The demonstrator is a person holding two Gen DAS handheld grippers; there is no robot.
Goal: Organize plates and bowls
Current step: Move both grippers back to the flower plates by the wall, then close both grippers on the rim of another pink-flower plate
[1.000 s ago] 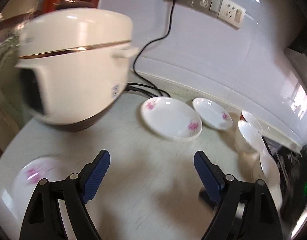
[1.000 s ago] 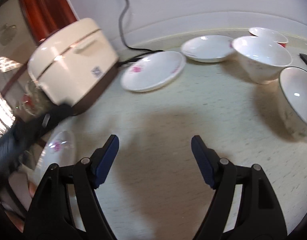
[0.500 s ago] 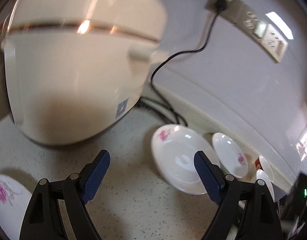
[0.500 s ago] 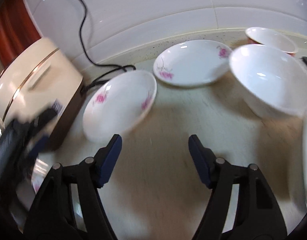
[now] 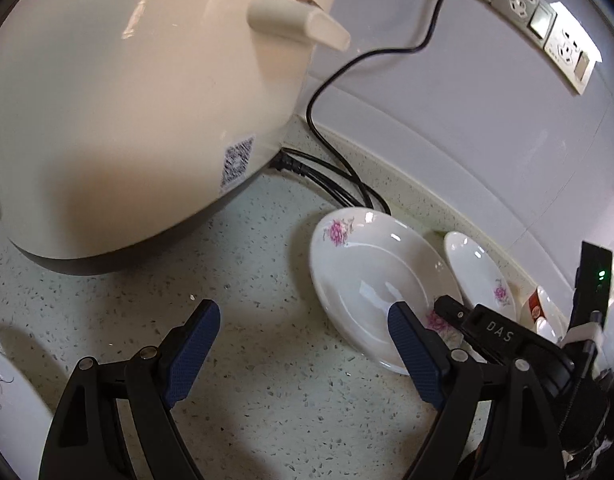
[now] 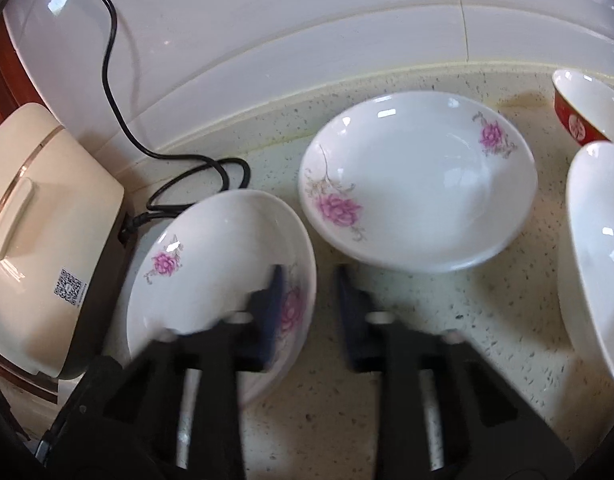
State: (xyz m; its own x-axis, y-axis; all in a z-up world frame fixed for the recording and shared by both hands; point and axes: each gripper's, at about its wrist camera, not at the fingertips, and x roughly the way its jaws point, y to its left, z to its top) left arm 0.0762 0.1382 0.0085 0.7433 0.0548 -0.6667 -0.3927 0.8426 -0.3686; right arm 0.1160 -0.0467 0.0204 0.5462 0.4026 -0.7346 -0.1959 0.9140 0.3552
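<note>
The right gripper [image 6: 307,300], spread wide a second ago, now pinches the near rim of the flowered plate [image 6: 211,264] ahead (left gripper [image 5: 303,344] gaping, empty), so lifting it toward a stack looks next.

I see a white floral plate [image 6: 211,264] tilted, its near rim lifted off the surface, beside another floral plate [image 6: 419,188] lying flat near the back edge. A red-sided bowl [image 6: 583,112] and a white bowl [image 6: 599,248] stand upright further right.
</note>
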